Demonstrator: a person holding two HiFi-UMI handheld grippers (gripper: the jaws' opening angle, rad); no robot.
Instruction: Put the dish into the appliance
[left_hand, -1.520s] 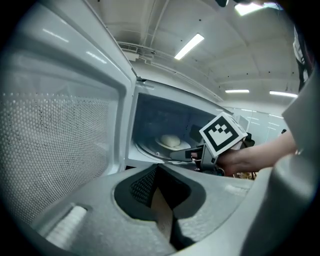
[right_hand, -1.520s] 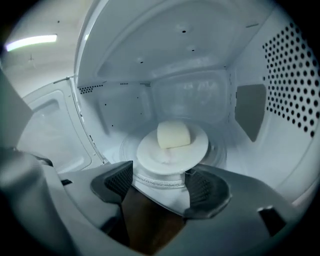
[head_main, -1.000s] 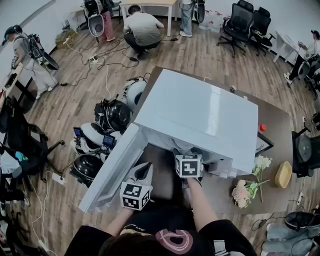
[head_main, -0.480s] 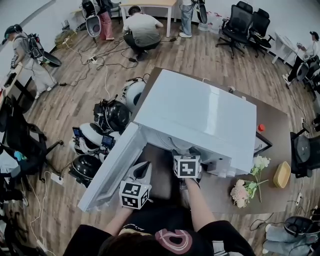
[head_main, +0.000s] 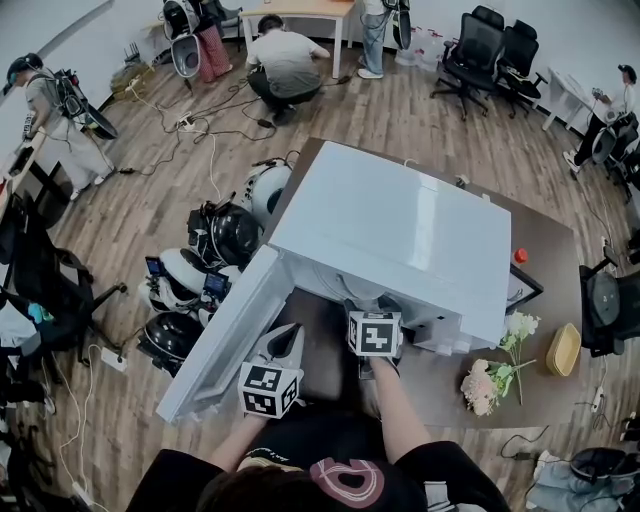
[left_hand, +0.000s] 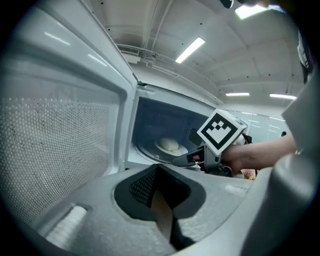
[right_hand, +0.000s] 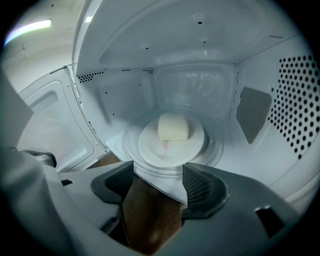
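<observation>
The microwave (head_main: 400, 230) stands on a brown desk (head_main: 545, 240) with its door (head_main: 225, 335) swung open to the left. The dish (right_hand: 150, 147), a white plate, lies inside on the glass turntable (right_hand: 216, 152), about at its middle, and carries a pale bun (right_hand: 173, 126).

The right gripper (right_hand: 159, 172) reaches into the mouth of the cavity. Its jaws are spread wide and hold nothing; the near rim of the turntable shows in the gap between them, and the dish sits just beyond the tips, apart from them.

The left gripper (left_hand: 157, 170) hangs outside, near the open door and left of the right gripper. Its jaws are pressed together at the tips with nothing in them.

On the right of the desk lie a bunch of flowers (head_main: 488, 385) and a yellow bowl (head_main: 566, 348), well apart from the microwave's opening.
</observation>
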